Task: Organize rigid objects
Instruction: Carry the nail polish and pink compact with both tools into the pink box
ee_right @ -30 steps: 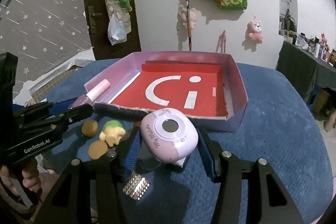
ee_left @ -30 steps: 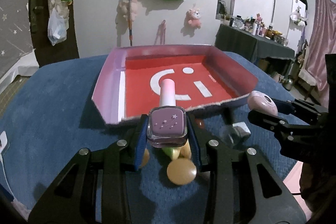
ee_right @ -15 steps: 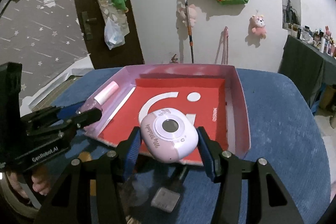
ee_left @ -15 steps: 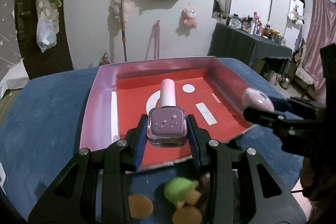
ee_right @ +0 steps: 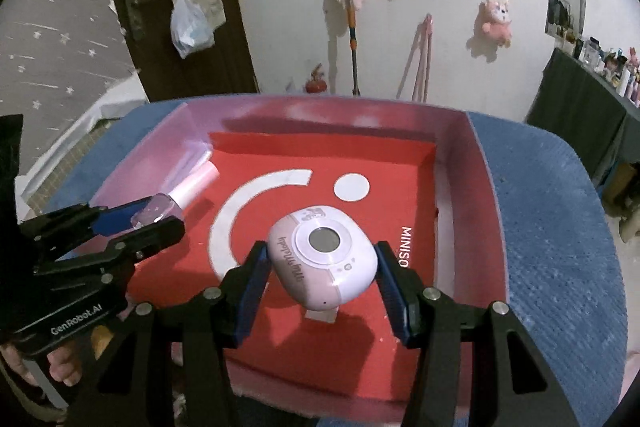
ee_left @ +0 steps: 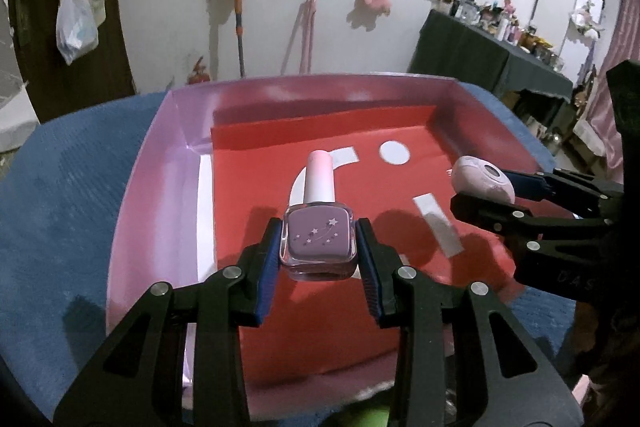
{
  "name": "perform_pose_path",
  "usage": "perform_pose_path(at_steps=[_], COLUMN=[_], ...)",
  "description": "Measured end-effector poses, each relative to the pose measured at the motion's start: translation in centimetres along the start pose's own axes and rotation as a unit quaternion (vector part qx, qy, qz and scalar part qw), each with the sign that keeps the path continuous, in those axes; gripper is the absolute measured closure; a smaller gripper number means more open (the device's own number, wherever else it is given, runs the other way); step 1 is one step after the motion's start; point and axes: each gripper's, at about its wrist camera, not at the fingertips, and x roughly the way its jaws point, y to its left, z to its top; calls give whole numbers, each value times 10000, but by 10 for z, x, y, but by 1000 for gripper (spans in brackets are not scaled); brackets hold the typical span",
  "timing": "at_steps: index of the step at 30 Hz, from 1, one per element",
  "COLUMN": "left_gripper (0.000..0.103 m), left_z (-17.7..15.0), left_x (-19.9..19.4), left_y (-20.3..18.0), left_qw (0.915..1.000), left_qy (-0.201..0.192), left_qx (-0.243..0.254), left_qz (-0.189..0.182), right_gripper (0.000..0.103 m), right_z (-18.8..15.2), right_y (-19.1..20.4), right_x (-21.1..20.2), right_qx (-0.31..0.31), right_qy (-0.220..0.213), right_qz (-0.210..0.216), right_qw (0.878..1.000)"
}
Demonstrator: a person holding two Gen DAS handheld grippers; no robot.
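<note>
While both grippers are hanging over the red floor of the pink-walled tray [ee_left: 152, 187], the left gripper [ee_left: 319, 247] is clamping a purple nail polish bottle [ee_left: 318, 241] by its square body, its pale pink cap pointing away toward the tray's far wall. Beside it, the right gripper [ee_right: 322, 265] is squeezing a small pink toy camera [ee_right: 323, 261] between its blue pads, lens side up, above the white logo. Under the tray, a blue cloth [ee_right: 560, 227] is covering the table.
</note>
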Motion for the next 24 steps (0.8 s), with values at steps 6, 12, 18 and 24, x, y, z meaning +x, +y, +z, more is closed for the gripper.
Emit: perform_pose_path(at_steps=[6, 12, 18, 24], left_gripper=[69, 69, 69, 69], left_z=[-2, -2, -2, -4], left_x=[22, 37, 43, 42], left_y=[6, 10, 10, 9], left_qw=[9994, 9982, 9971, 9971], left_qy=[326, 568, 740, 734], left_qx=[-70, -180, -191, -171], left_qz=[24, 16, 9, 40], right_gripper=[47, 47, 47, 47], right_z=[1, 2, -2, -4], right_y=[-2, -5, -6, -7], right_x=[23, 39, 51, 50], right_qx=[-44, -50, 8, 31], right_qy=[293, 508, 732, 715], right_qz=[-113, -283, -203, -196], right_qw=[9995, 9983, 9971, 9972])
